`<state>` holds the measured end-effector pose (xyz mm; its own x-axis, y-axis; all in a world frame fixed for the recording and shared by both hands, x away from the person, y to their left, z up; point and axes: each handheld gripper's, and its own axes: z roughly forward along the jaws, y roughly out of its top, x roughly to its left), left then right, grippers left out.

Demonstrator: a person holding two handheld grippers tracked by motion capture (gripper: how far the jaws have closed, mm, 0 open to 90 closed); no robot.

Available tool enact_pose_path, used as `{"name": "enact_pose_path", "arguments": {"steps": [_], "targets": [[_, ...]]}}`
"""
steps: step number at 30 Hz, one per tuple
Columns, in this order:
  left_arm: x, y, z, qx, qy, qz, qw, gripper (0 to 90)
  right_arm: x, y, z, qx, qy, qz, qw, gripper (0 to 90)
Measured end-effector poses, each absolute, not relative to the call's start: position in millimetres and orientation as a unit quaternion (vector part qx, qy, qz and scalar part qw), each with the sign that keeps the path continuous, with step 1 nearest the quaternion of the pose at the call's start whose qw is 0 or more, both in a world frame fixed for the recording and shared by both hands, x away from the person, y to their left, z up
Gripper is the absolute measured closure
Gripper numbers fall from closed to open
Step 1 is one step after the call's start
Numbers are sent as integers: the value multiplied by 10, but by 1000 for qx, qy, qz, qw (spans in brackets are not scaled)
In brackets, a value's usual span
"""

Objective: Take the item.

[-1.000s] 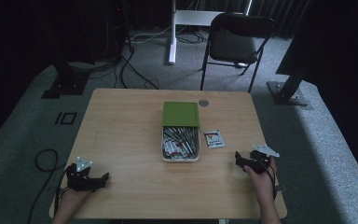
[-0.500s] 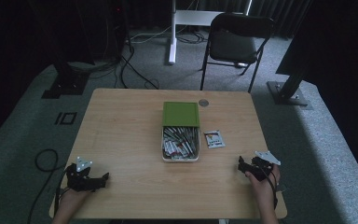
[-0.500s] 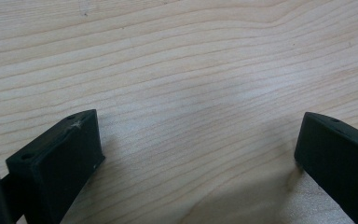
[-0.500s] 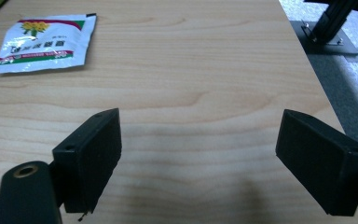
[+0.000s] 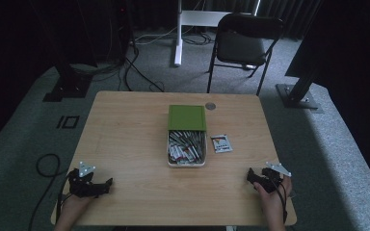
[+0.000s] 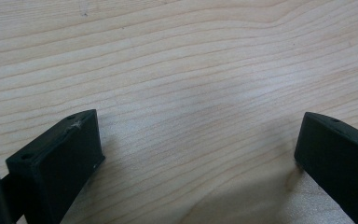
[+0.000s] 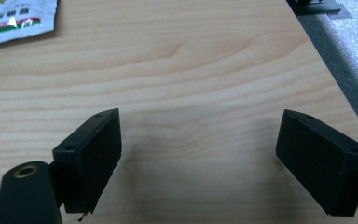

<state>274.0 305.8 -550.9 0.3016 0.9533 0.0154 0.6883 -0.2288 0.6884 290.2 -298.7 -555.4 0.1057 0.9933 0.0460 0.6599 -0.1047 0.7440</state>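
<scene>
**Pale wood, matt black plastic, glossy packets**

The table (image 5: 125, 139) is light wood or wood-look board with a smooth, faintly shiny top and clear grain lines. The left gripper (image 6: 193, 158) and the right gripper (image 7: 198, 161) have jaws that look like matt black plastic; the left one's jaw shows a small pale scuff. At the table's middle, the box (image 5: 187, 162) looks like white plastic, its lid (image 5: 187, 117) matt green. Just right of it lies a packet (image 5: 221, 143), glossy printed film. The far chair (image 5: 243, 45) has a dark matt seat on thin metal legs. The floor (image 5: 332, 144) is rough grey carpet.
</scene>
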Motion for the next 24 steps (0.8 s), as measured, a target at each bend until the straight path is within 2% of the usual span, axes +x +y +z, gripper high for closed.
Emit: {"name": "enact_pose_path", "arguments": {"steps": [24], "targets": [[2739, 3058, -5510, 751, 547, 225, 295, 14, 2834, -3013, -5568, 687, 609, 272, 287, 128]]}}
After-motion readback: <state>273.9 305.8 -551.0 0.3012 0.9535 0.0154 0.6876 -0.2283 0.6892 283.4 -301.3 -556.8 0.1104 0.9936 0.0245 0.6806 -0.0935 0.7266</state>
